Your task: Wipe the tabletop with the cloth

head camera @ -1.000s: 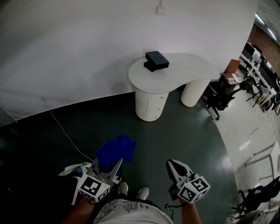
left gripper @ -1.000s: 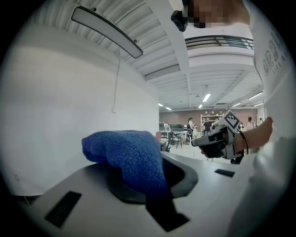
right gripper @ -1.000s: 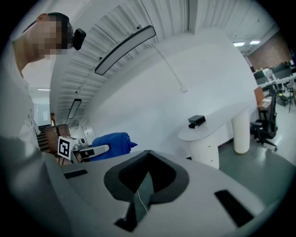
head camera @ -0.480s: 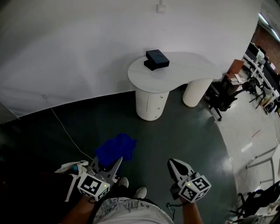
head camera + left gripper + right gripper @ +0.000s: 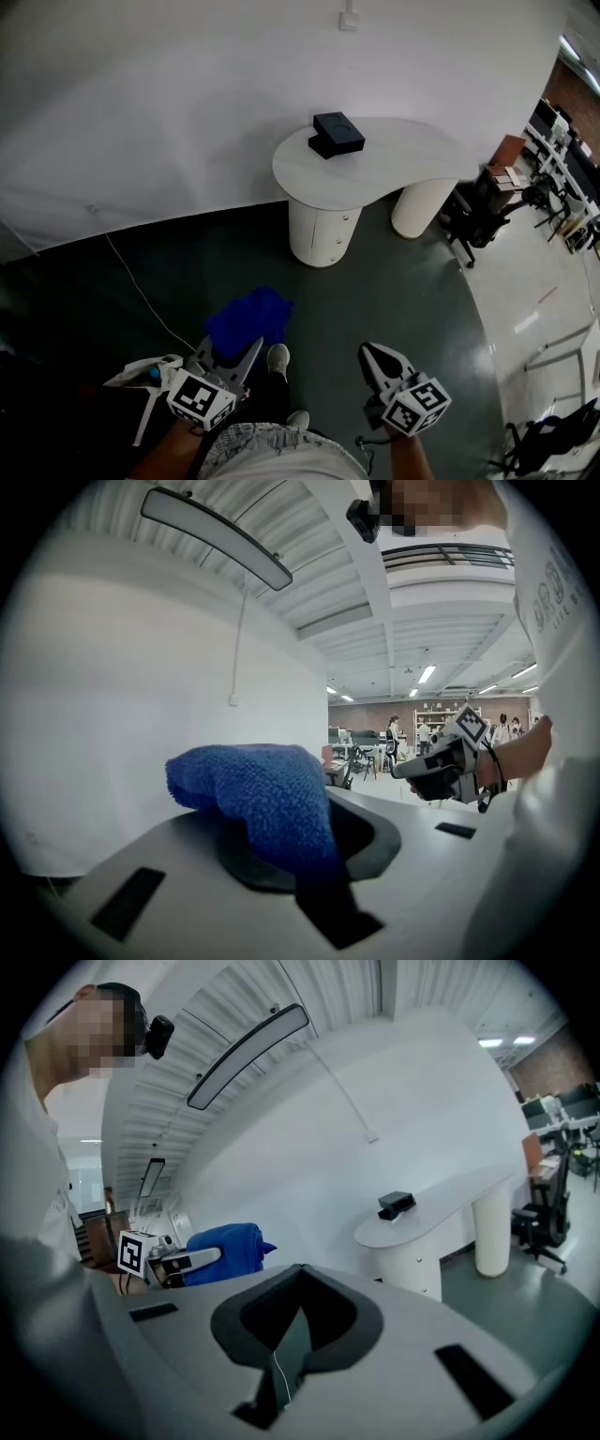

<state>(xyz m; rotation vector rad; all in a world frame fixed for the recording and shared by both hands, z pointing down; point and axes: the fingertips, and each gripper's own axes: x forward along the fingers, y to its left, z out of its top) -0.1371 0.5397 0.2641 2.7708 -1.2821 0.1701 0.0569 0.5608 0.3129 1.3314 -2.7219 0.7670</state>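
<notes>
In the head view my left gripper (image 5: 232, 346) is held low at the bottom left, shut on a bunched blue cloth (image 5: 248, 317) that bulges out past its tips. The left gripper view shows the same cloth (image 5: 261, 791) pinched between the jaws. My right gripper (image 5: 369, 351) hangs at the bottom right, shut and holding nothing; in its own view the gripper (image 5: 298, 1275) has its jaws pressed together. The white curved table (image 5: 394, 159) stands some way ahead on two round pedestals, well apart from both grippers. A black box (image 5: 337, 133) sits on its left end.
A thin white cable (image 5: 141, 292) runs across the dark floor at left. Black office chairs (image 5: 473, 214) stand right of the table. A white wall (image 5: 187, 103) curves behind it. The person's shoe (image 5: 277, 356) is between the grippers. A white object (image 5: 141, 375) hangs beside the left gripper.
The view has shifted forward slightly and one shoe has stepped ahead. Both grippers keep their places and states, with the cloth still in the left one.
</notes>
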